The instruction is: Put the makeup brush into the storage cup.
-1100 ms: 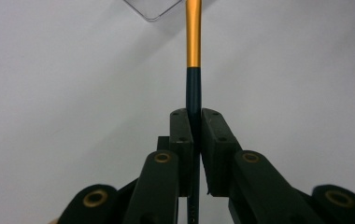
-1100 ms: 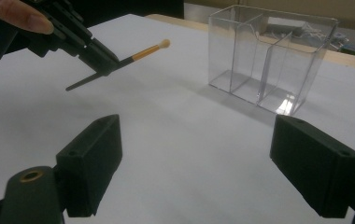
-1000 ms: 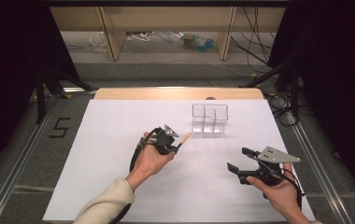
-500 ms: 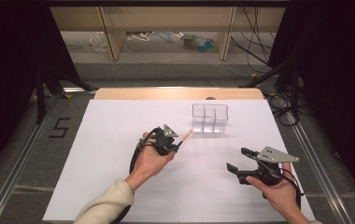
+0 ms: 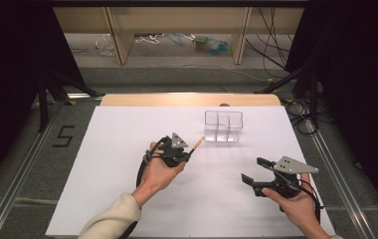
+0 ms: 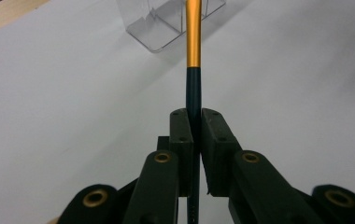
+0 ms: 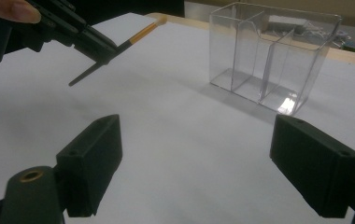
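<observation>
My left gripper (image 5: 186,155) (image 6: 194,122) is shut on a thin brush (image 5: 196,145) (image 6: 193,42) with a dark handle and an orange ferrule. The brush (image 7: 119,46) is held above the white table and points toward a clear plastic organizer (image 5: 224,125) (image 7: 273,51) with divided compartments. The organizer's corner (image 6: 166,21) lies just past the brush tip in the left gripper view. My right gripper (image 5: 254,171) (image 7: 203,158) hovers at the front right with its jaws wide apart and nothing between them. The left gripper (image 7: 91,44) appears at the upper left of the right gripper view.
A white sheet (image 5: 127,129) covers the table, with a wooden strip (image 5: 177,99) along its far edge. Cables and shelving legs lie on the floor beyond. A "5" mark (image 5: 63,135) sits on the floor at the left.
</observation>
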### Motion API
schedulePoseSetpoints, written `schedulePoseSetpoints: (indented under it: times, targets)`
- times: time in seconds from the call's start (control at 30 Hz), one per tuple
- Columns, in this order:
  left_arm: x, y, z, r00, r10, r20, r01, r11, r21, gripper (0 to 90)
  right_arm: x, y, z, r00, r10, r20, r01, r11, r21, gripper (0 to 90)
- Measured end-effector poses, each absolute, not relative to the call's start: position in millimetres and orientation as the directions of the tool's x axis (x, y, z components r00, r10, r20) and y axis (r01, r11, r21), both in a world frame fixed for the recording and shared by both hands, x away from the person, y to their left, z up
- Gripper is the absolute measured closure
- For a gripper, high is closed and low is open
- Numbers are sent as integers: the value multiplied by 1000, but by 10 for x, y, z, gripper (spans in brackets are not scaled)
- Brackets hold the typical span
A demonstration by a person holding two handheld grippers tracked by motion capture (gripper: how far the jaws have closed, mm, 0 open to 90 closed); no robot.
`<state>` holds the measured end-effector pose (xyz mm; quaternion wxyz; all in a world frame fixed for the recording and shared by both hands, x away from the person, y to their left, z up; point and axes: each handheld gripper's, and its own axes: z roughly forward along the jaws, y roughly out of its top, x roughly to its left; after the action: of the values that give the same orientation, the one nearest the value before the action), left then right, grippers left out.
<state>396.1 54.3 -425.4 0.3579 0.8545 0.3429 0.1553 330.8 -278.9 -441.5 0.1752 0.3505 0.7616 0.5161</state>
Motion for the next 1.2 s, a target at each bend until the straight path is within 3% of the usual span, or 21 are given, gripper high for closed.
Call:
schedulePoseSetpoints:
  times: [0.6, 1.2]
  targets:
    - [3903, 558, -4213, 741, 670, 58, 414, -522, 746, 836, 3330, -2779, -4427, -689, 717, 108, 354, 202, 913, 186]
    - [3810, 483, -4231, 726, 687, 20, 388, -434, 813, 836, 3453, -2624, -4438, -689, 709, 148, 360, 158, 919, 205]
